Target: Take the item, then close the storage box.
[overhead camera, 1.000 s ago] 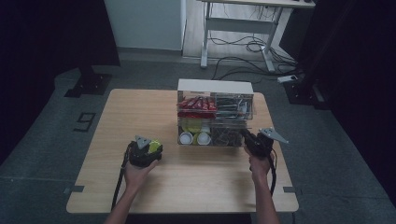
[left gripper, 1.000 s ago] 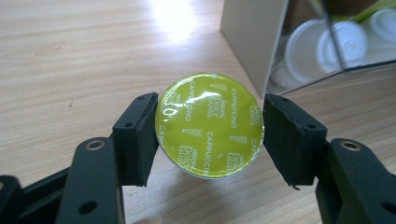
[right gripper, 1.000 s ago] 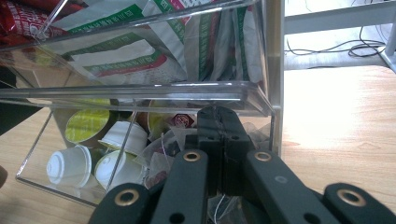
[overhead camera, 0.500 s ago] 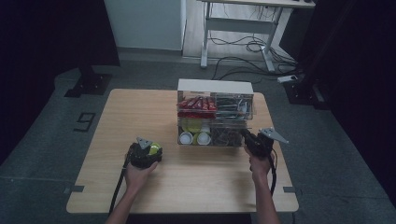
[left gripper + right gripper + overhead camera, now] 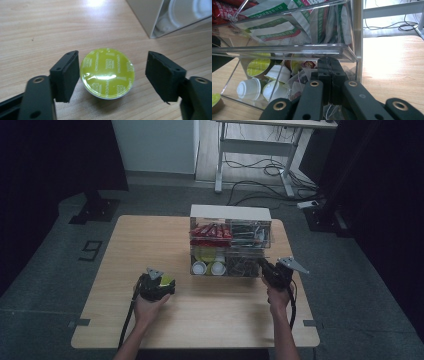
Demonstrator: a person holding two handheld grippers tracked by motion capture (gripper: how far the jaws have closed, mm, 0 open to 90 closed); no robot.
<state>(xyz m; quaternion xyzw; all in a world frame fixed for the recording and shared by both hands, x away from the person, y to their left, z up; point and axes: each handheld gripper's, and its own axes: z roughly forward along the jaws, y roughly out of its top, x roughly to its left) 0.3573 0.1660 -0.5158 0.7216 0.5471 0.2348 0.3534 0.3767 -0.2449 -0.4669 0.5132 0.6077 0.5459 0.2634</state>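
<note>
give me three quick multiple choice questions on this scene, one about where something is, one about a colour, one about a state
1. Where does the coffee pod sit?
A. inside the clear organiser
B. on the table between the jaws of the left claw
C. on the floor

2. What colour is that pod's lid?
A. yellow-green
B. red
C. blue

3. How does the right claw stand?
A. wide open
B. shut at the front of the organiser
C. lying loose on the table

Answers: 1 B, the left gripper view shows the pod on the wooden table with a jaw of the left claw on each side. 2 A, the foil top is yellow-green. 3 B, the right gripper view shows its jaws pressed together at the lower compartment.
</note>
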